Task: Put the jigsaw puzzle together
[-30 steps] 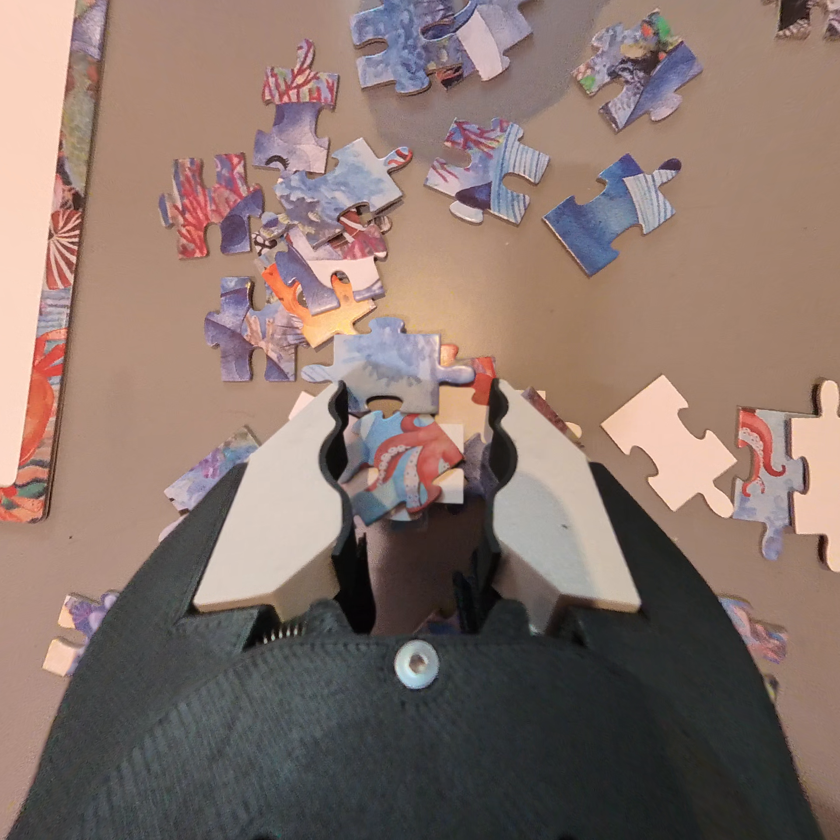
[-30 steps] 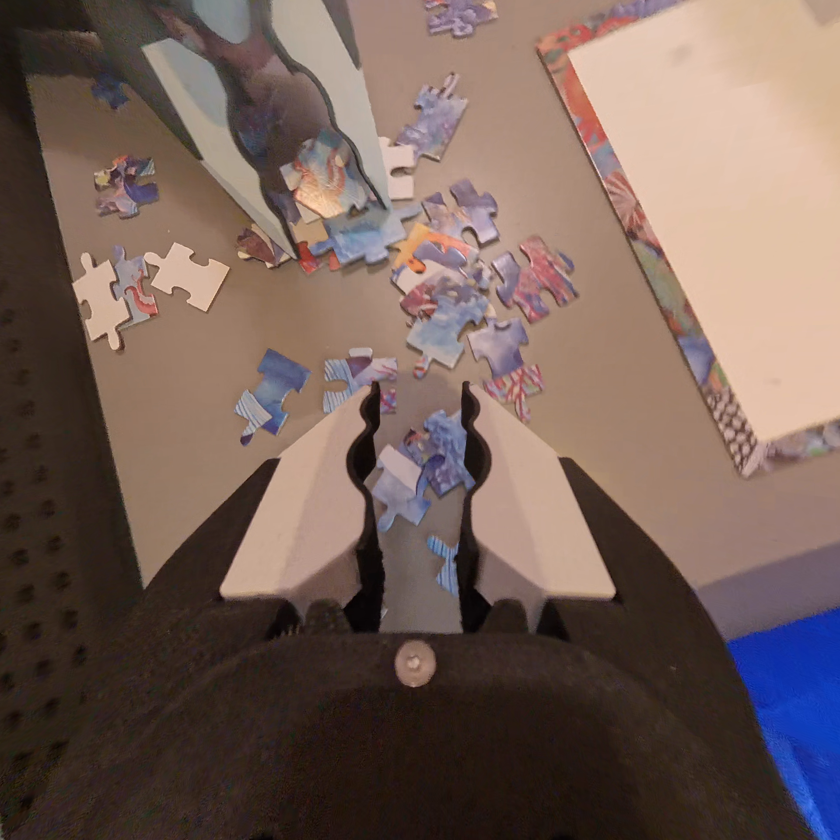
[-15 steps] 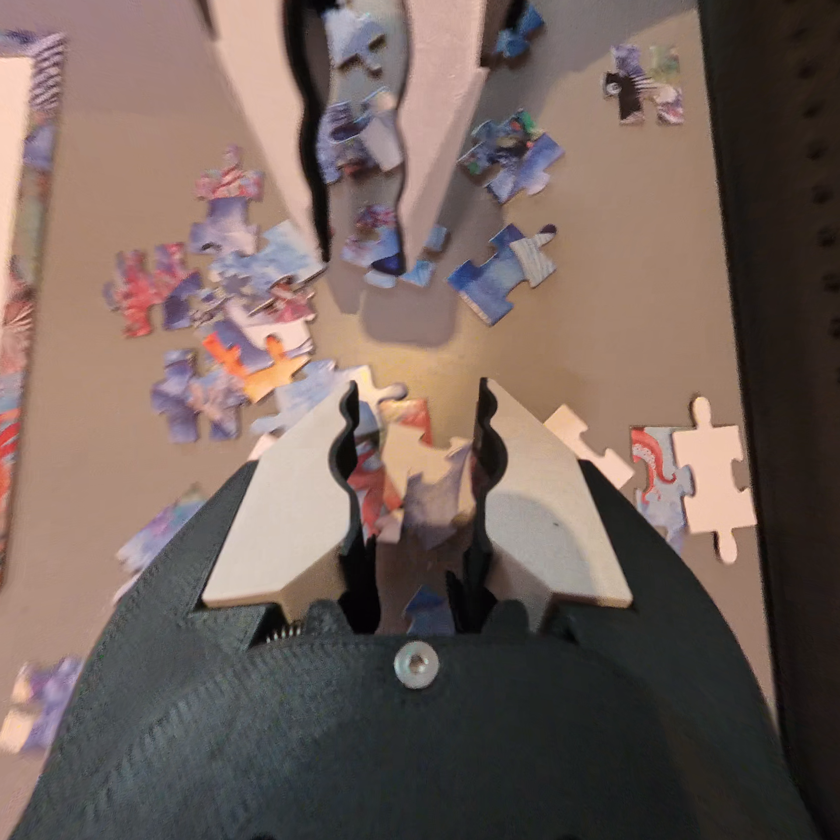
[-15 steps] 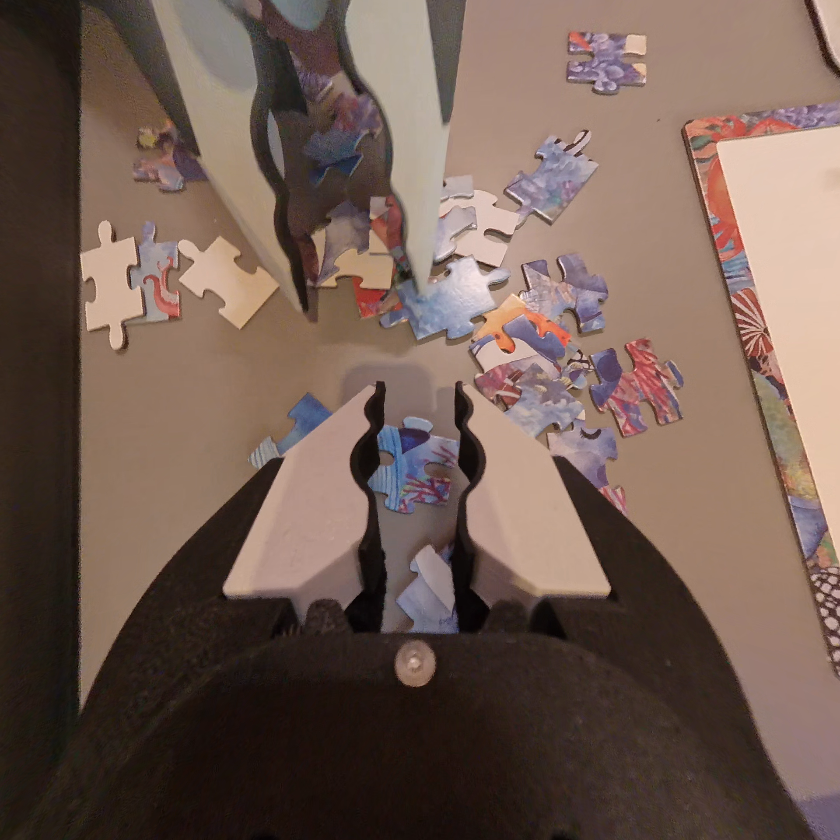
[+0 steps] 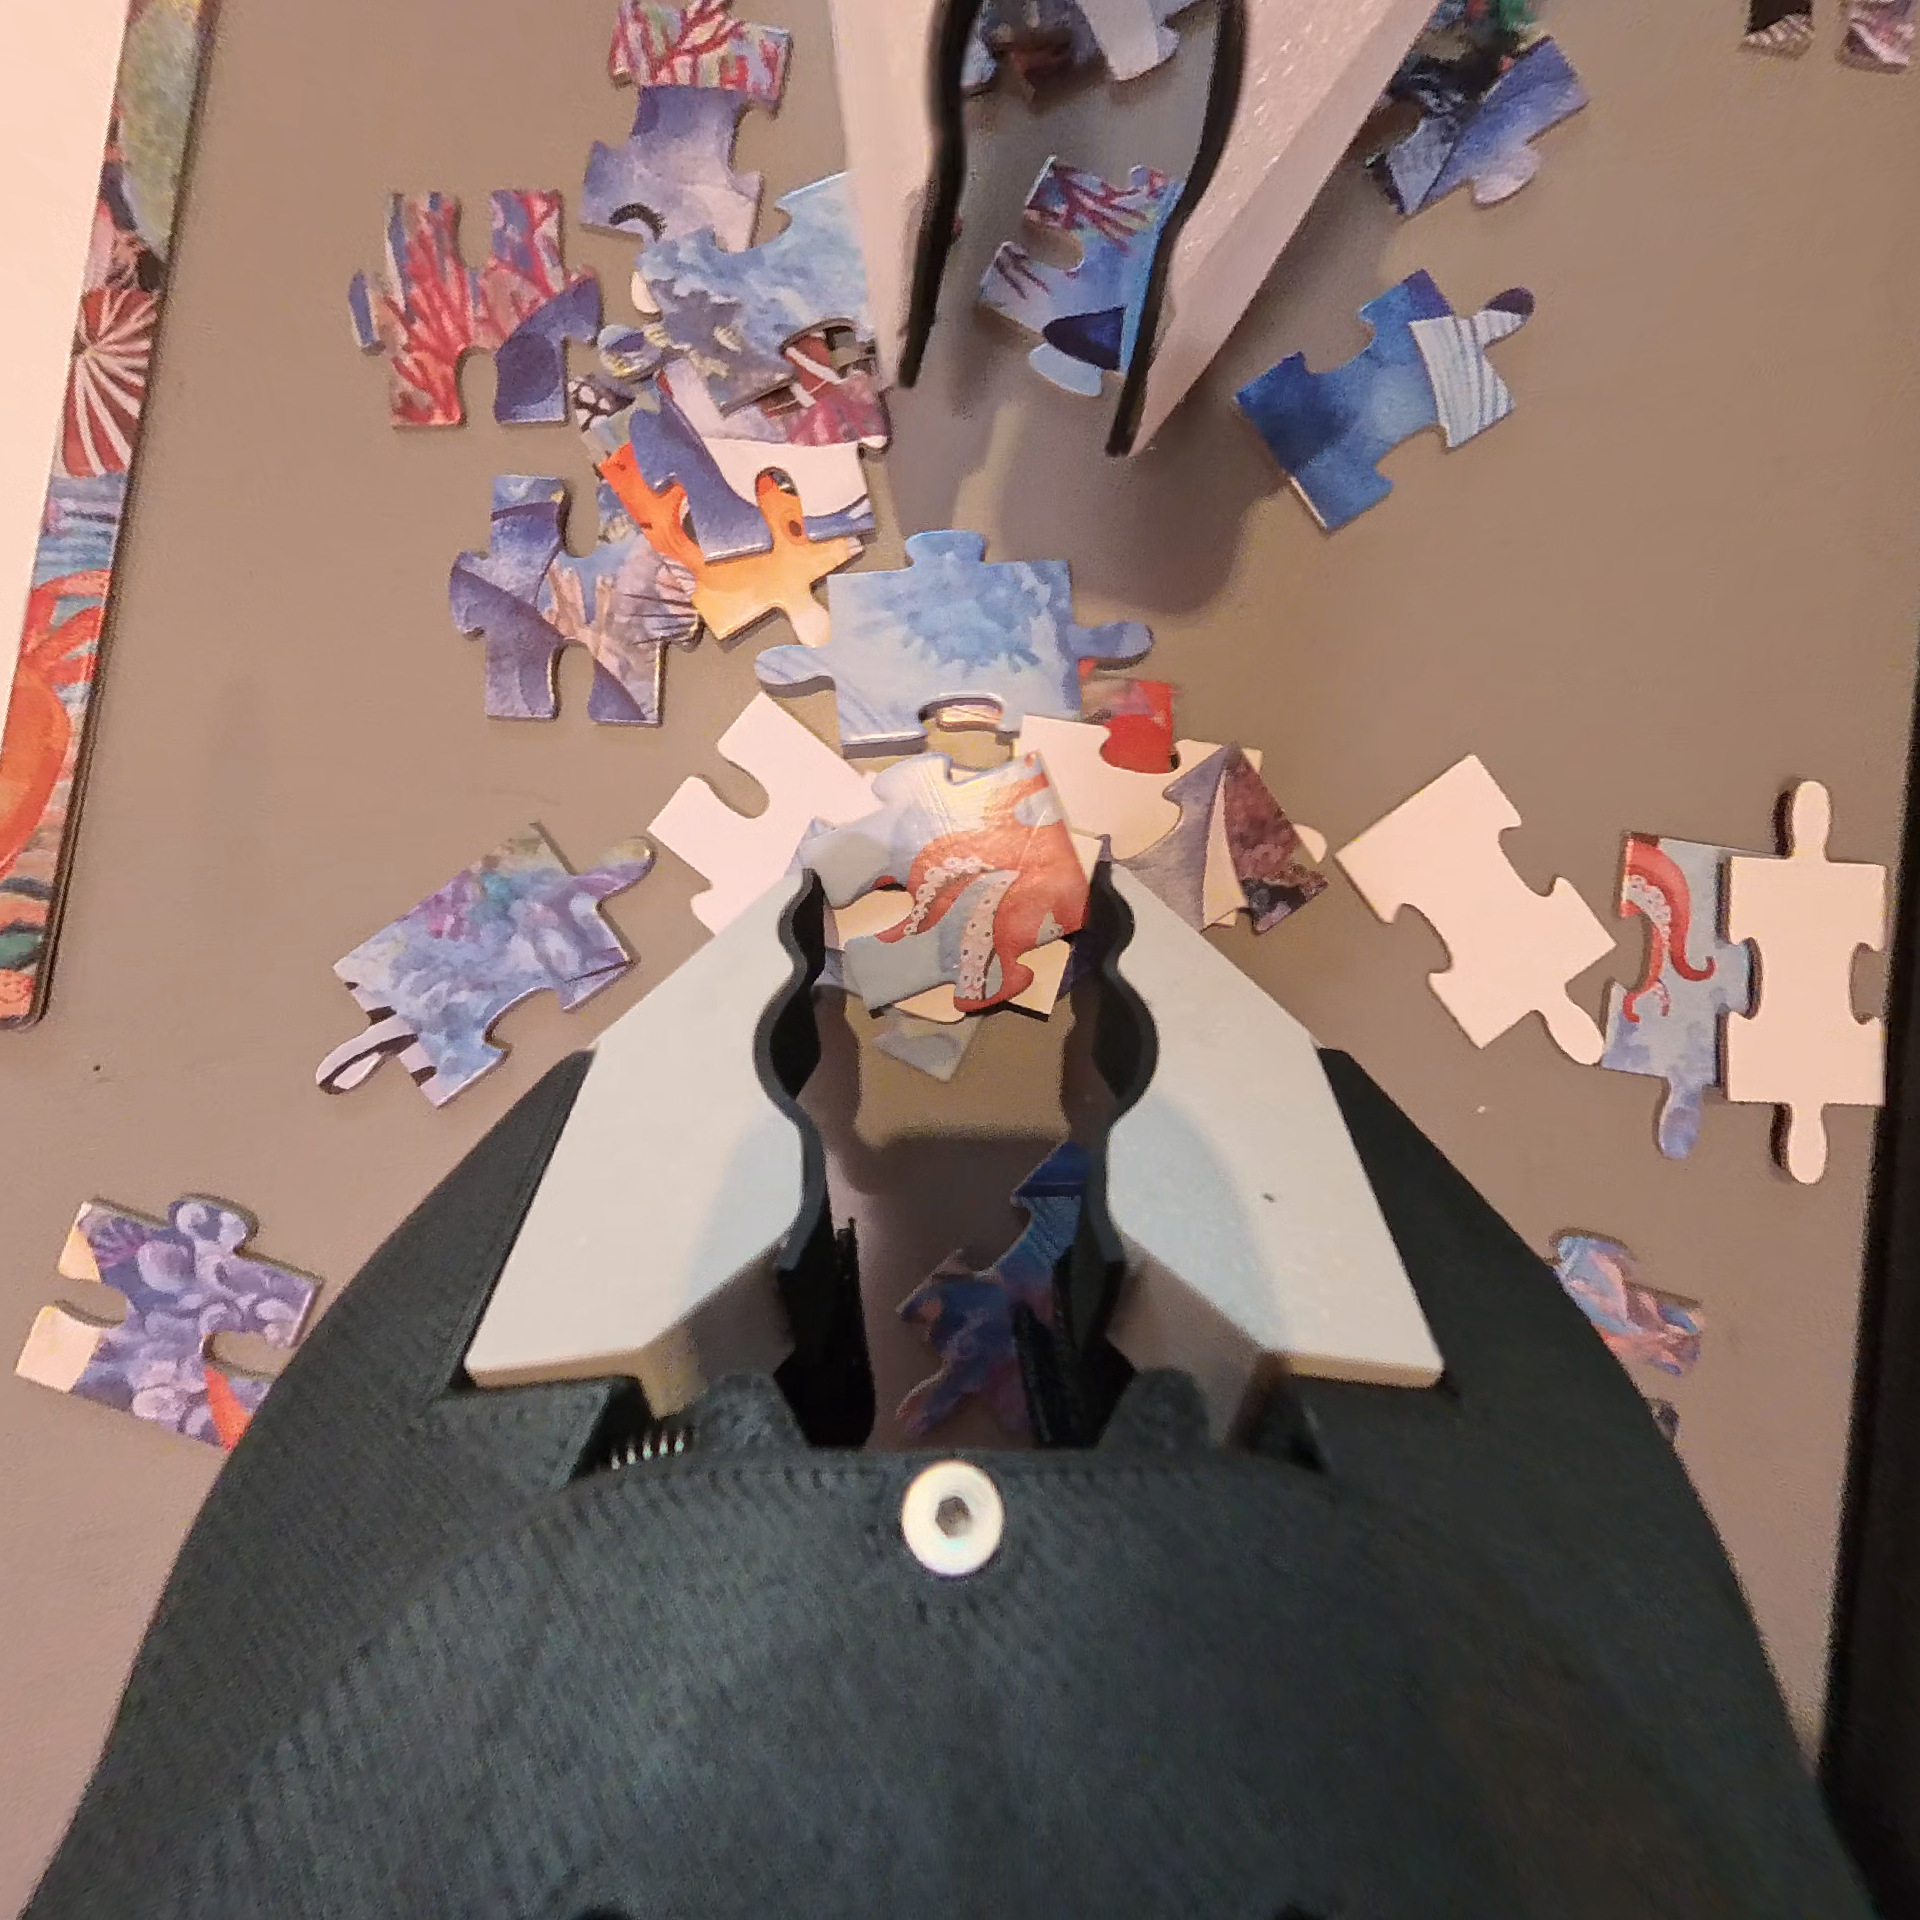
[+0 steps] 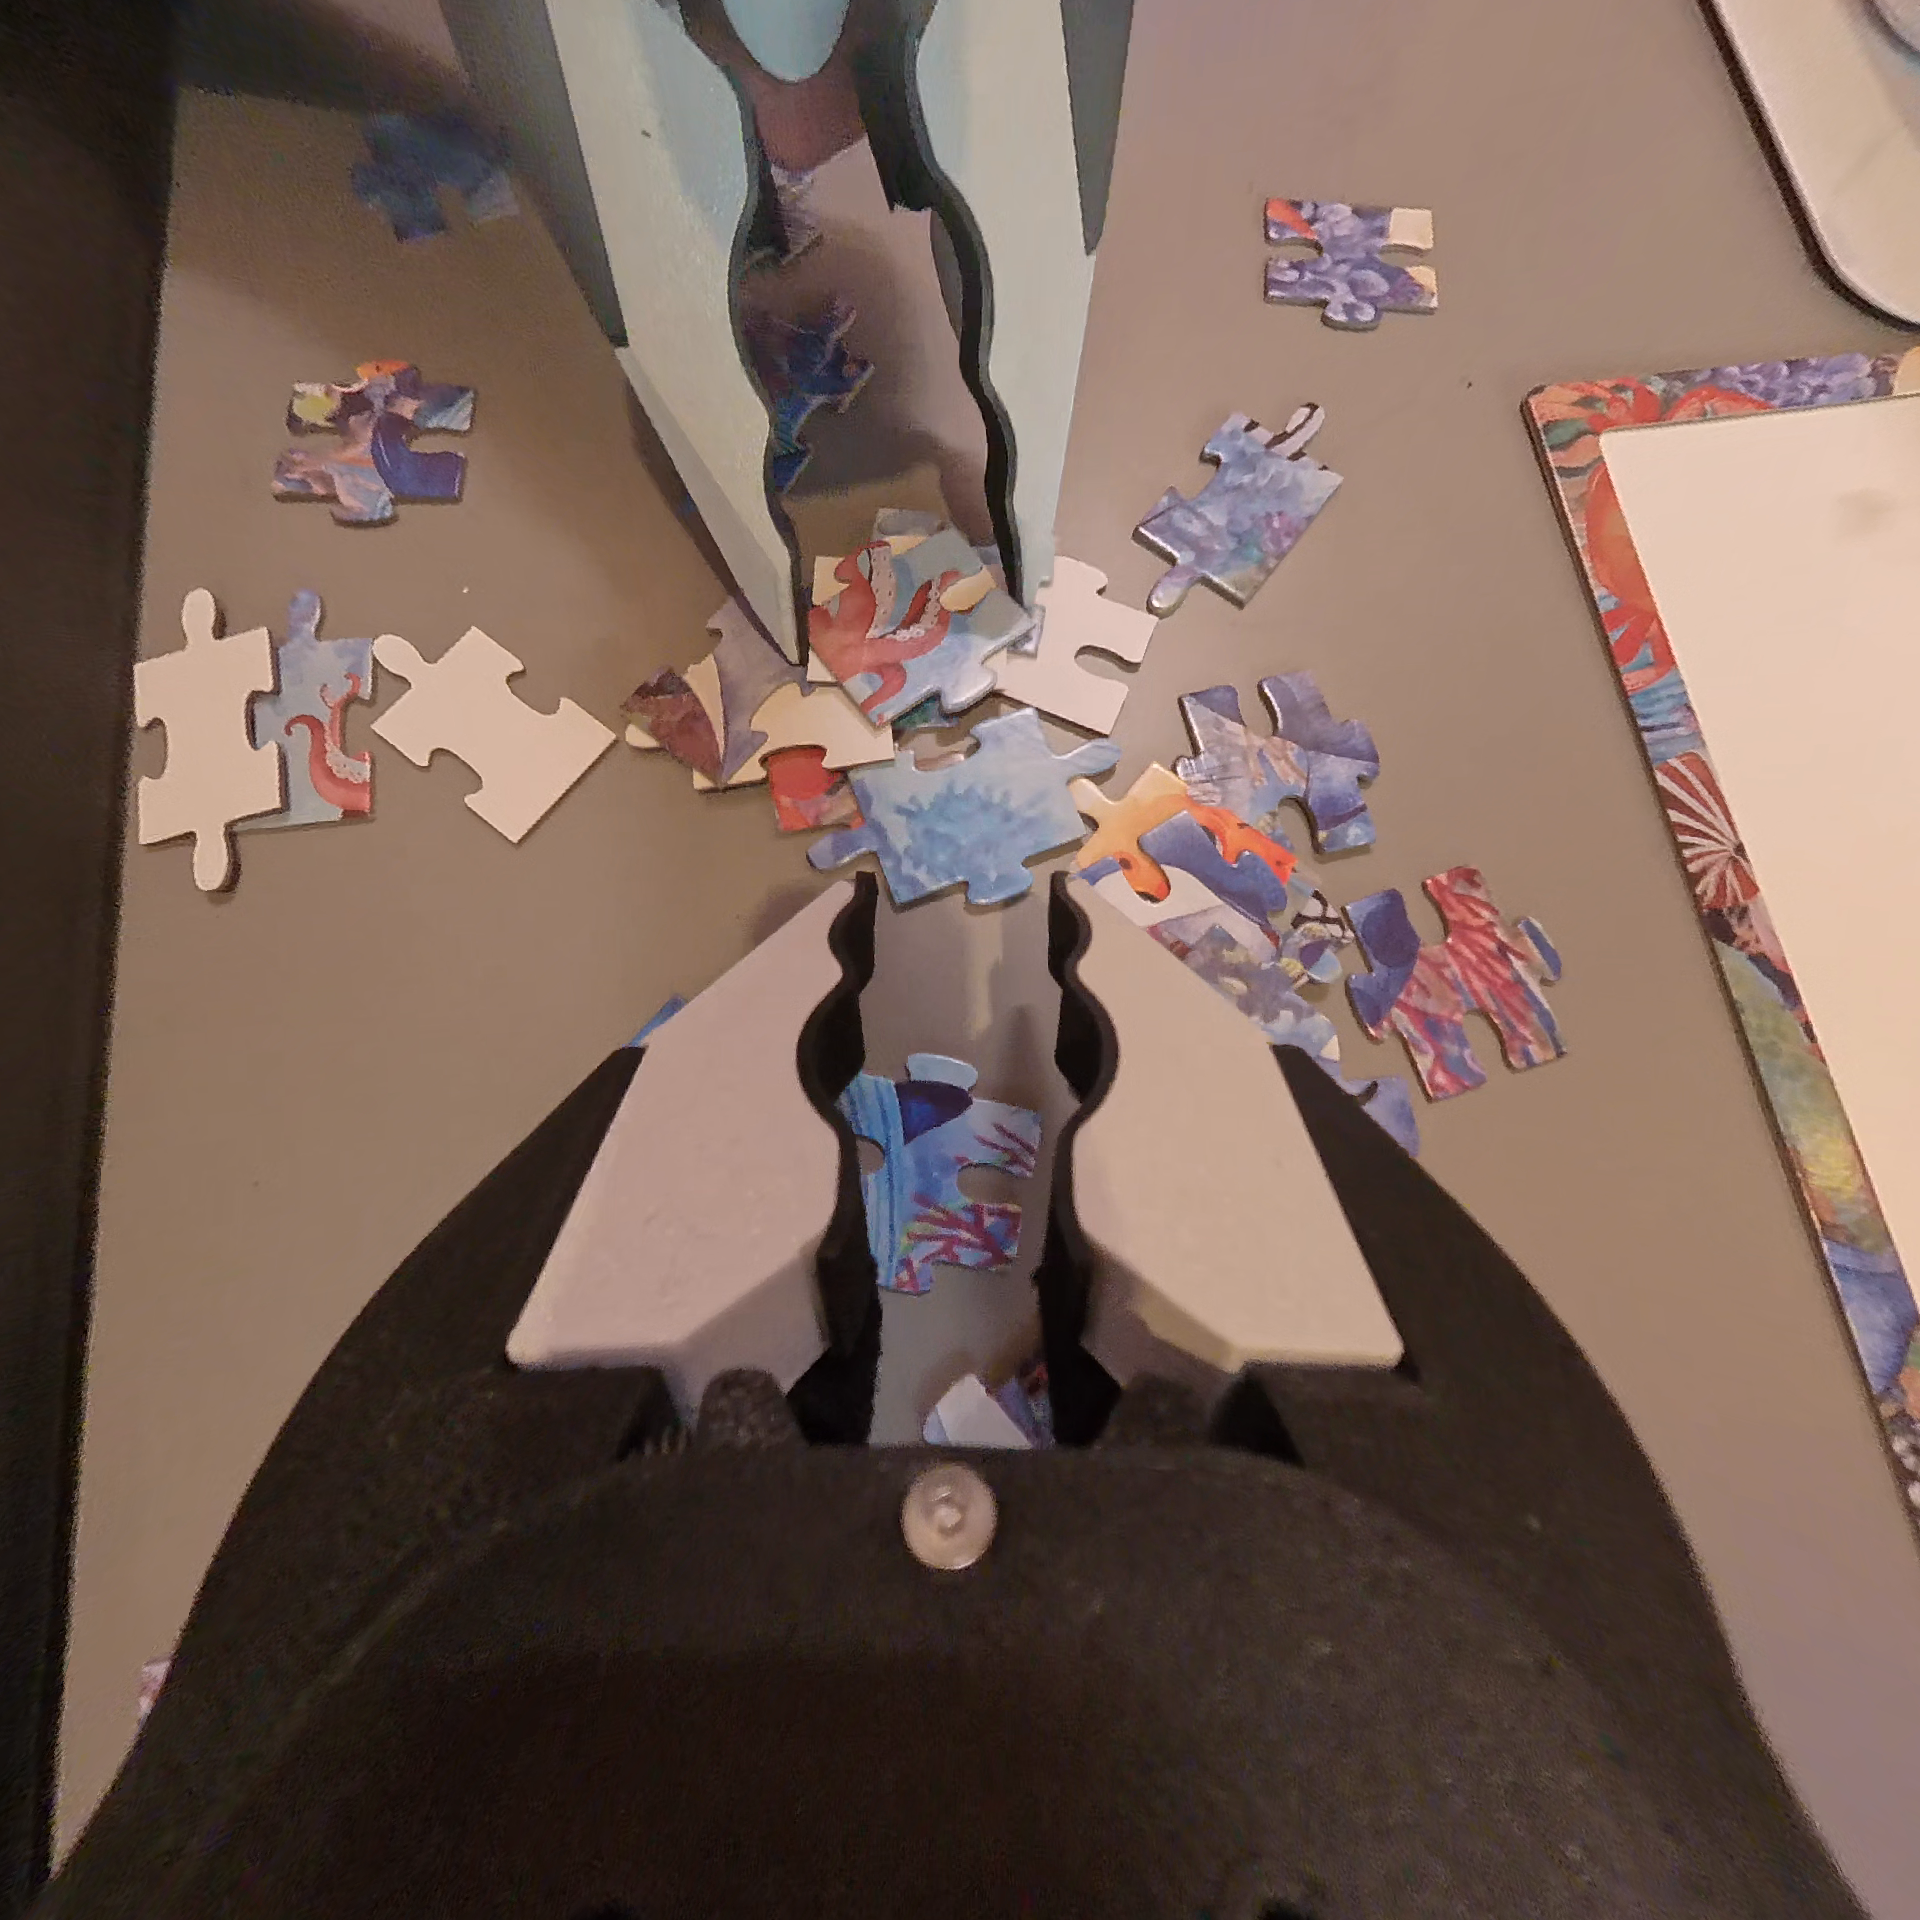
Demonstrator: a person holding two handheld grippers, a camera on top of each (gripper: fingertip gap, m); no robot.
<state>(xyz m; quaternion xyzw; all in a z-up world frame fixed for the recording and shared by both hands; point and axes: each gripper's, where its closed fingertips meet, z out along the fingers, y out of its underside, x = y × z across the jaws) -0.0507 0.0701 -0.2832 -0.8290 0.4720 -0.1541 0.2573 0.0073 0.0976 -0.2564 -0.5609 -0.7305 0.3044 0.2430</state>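
Note:
Loose jigsaw pieces lie scattered on the grey table [image 5: 312, 727]. My left gripper [image 5: 956, 894] is shut on an octopus piece [image 5: 977, 904] with orange tentacles, held tilted at the fingertips over a small heap of pieces. It also shows in the right wrist view [image 6: 904, 623], with the octopus piece [image 6: 894, 634] between its fingers. My right gripper [image 6: 958, 883] is open and empty, its tips just short of a light blue piece [image 6: 966, 821]. A blue and coral piece [image 6: 935, 1174] lies on the table under it. The right gripper also shows in the left wrist view [image 5: 1018, 410].
The puzzle frame board [image 6: 1621, 644], with a coloured border and blank white middle, lies to the right in the right wrist view and at the left edge in the left wrist view [image 5: 62, 623]. Several pieces lie face down, white [image 5: 1475, 914]. A dark table edge [image 5: 1891, 1247] runs along the right. The left gripper's tips are roughly 8 cm from the right gripper's.
My left jaws have narrowed onto the octopus piece, which is now tilted up. My right gripper has moved in over the pieces, toward the left gripper.

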